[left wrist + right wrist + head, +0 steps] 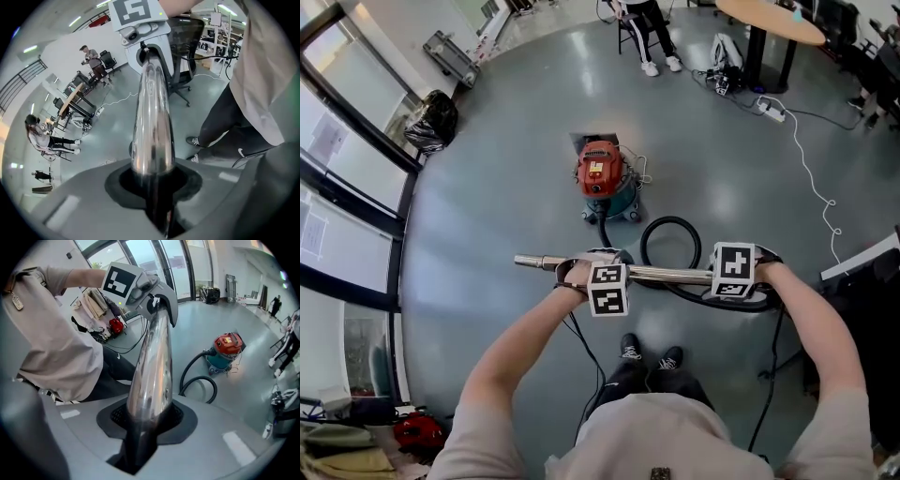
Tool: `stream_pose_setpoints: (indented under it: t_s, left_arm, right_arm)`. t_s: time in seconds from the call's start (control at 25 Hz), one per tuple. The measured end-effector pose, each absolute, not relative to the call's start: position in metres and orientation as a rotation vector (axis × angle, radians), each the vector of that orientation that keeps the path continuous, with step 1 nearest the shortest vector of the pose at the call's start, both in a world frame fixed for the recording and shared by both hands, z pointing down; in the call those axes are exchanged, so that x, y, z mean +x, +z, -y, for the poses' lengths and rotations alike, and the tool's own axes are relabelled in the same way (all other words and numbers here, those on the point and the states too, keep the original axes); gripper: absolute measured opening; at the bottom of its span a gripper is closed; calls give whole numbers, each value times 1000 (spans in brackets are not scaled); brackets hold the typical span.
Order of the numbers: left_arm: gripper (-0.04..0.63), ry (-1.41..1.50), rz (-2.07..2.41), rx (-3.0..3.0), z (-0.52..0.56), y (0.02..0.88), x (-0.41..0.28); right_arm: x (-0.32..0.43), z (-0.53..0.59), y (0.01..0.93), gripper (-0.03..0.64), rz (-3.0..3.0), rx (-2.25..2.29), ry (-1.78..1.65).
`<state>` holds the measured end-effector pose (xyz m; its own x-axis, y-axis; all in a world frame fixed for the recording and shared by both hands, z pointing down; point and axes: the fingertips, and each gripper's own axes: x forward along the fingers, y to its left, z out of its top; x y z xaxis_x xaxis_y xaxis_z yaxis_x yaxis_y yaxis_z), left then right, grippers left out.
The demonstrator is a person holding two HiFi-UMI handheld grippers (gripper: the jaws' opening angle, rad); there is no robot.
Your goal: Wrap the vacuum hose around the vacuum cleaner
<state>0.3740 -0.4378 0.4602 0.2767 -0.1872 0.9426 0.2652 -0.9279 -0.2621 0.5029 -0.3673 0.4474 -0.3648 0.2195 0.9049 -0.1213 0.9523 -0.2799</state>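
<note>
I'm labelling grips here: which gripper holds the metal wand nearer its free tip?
The left gripper: the bare tip of the metal wand juts out past it, whereas the right gripper clamps the far end, where the black hose joins.

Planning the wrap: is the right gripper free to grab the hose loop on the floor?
Probably not: the right gripper is shut on the metal wand, with the hose loop on the floor well below.

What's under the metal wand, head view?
A loop of black vacuum hose lies on the grey floor beneath the metal wand, and the person's shoes are nearer the camera. Where the hose crosses under the wand is covered.
</note>
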Motion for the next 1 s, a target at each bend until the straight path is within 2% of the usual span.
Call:
stream_pose_setpoints:
  t_s: [0.24, 0.4, 0.48, 0.52, 0.72, 1.0]
  left_arm:
    - [91, -1679, -32, -2263, 461, 471, 371]
    - [89, -1683, -85, -2318, 475, 489, 359]
    - [89, -1670, -132, -2356, 483, 494, 354]
    - [89, -1663, -161, -2378, 489, 496, 352]
    - [89, -1652, -268, -2503, 518, 519, 341]
    - [89, -1590, -365, -2719, 547, 554, 326]
  right_arm:
    - [505, 418, 444, 139, 1884, 64, 158]
    - [502, 449, 422, 253, 1928, 215, 69]
    - [500, 467, 402, 279, 1956, 326, 32]
    - [499, 478, 391, 278, 1974, 395, 13]
    - [484, 518, 346, 182, 2140, 695, 51]
    - [452, 511, 404, 193, 2192, 750, 332]
